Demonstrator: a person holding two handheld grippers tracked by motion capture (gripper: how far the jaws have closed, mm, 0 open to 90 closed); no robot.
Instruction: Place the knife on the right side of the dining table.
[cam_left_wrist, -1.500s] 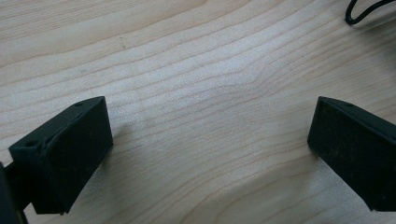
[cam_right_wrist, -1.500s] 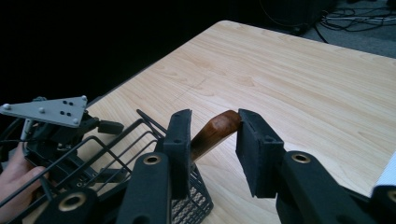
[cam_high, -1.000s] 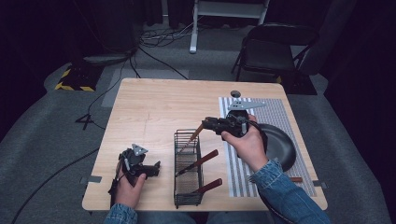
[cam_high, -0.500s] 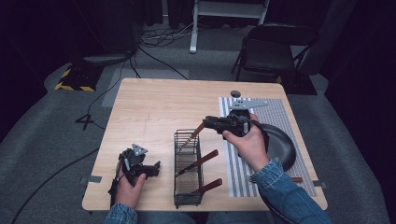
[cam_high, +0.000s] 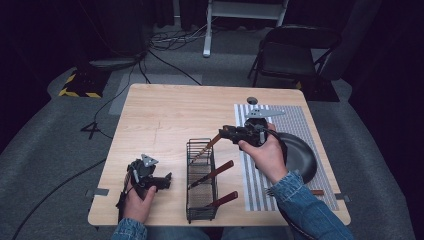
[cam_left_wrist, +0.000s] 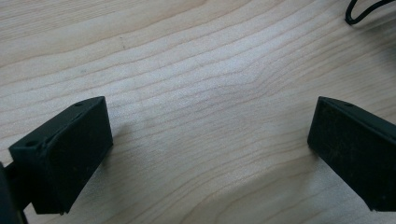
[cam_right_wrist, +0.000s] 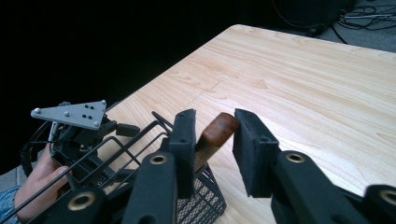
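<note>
Right hand-held gripper (cam_right_wrist: 212, 140) straddling wooden utensil handle (cam_right_wrist: 215, 134), jaws just easing apart, pads off it. Handle leaning toward 1 o'clock from wire caddy (cam_high: 201, 181). Left hand-held gripper (cam_high: 162, 181) spread wide, idle at 9 o'clock on bench (cam_high: 165, 115).

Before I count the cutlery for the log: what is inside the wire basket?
Three wooden-handled utensils lean in the wire basket; the farthest handle sits between the right gripper's jaws, which have just been opening. Their working ends are hidden in the mesh, so the types are unclear.

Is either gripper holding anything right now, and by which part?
The right gripper brackets the wooden handle tip of a utensil standing in the wire basket; jaws just opening, no firm grip. The left gripper holds nothing.
</note>
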